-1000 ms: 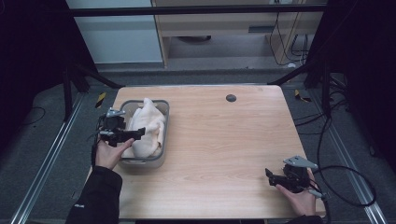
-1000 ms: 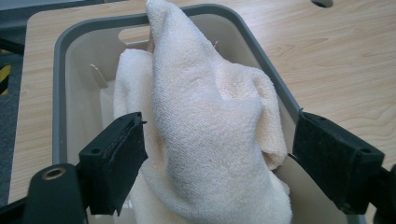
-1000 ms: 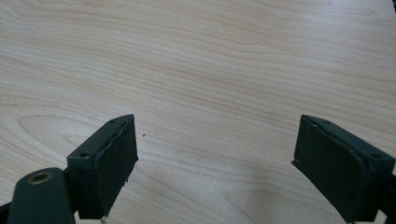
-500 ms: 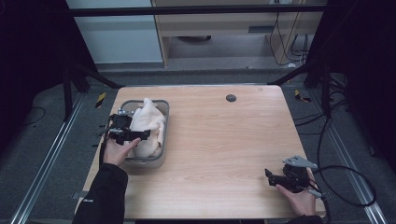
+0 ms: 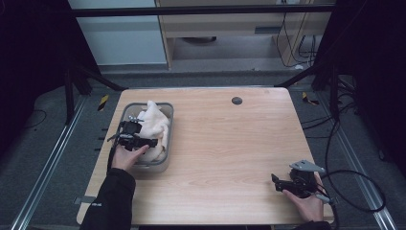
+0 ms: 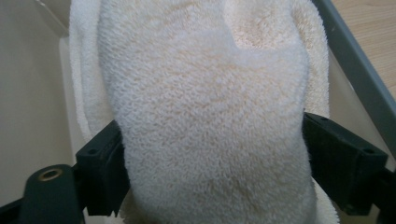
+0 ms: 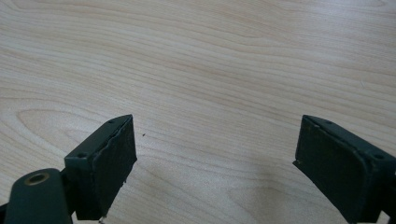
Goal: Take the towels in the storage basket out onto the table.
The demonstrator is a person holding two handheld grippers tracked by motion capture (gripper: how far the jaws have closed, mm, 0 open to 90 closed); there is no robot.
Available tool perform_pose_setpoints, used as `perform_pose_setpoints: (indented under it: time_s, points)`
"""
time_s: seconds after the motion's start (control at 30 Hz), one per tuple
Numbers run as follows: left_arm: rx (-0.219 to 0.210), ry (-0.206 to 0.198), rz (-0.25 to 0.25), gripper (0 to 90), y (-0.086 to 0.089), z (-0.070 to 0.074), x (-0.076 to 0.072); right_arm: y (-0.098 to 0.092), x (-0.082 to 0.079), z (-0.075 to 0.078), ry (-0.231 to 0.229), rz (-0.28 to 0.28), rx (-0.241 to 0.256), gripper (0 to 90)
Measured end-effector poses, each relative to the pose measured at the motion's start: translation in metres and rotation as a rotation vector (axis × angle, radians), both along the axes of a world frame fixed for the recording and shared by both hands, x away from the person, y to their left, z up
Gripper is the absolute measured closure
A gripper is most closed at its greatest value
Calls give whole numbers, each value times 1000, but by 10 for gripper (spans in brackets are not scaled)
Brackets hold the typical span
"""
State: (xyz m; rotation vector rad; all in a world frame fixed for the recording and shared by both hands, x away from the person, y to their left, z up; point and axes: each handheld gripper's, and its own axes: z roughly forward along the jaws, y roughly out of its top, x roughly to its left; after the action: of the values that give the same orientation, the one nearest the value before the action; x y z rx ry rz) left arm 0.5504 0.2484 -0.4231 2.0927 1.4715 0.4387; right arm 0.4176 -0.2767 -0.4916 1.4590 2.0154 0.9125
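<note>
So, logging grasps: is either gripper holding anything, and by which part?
The left gripper straddles the towel's bunched middle, jaws wide; clamped or not, unclear. The right gripper holds nothing.

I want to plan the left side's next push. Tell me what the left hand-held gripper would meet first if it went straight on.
The cream terry-cloth towel: it already bulges between the left hand-held gripper's open jaws, inside the grey plastic bin. Whether the jaws touch it yet is unclear.

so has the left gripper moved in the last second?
Yes. The left gripper went from the bin's left rim inward, over the towel.
</note>
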Motion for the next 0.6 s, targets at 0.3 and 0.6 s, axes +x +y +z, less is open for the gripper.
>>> perform_pose_setpoints:
  time_s: [0.3, 0.6]
  points:
    - [-29, 16, 11, 350, 2, -1, 0, 0, 1, -1, 2, 5, -7, 121]
    - [-49, 37, 12, 509, 5, 1, -1, 0, 1, -1, 13, 7, -8, 121]
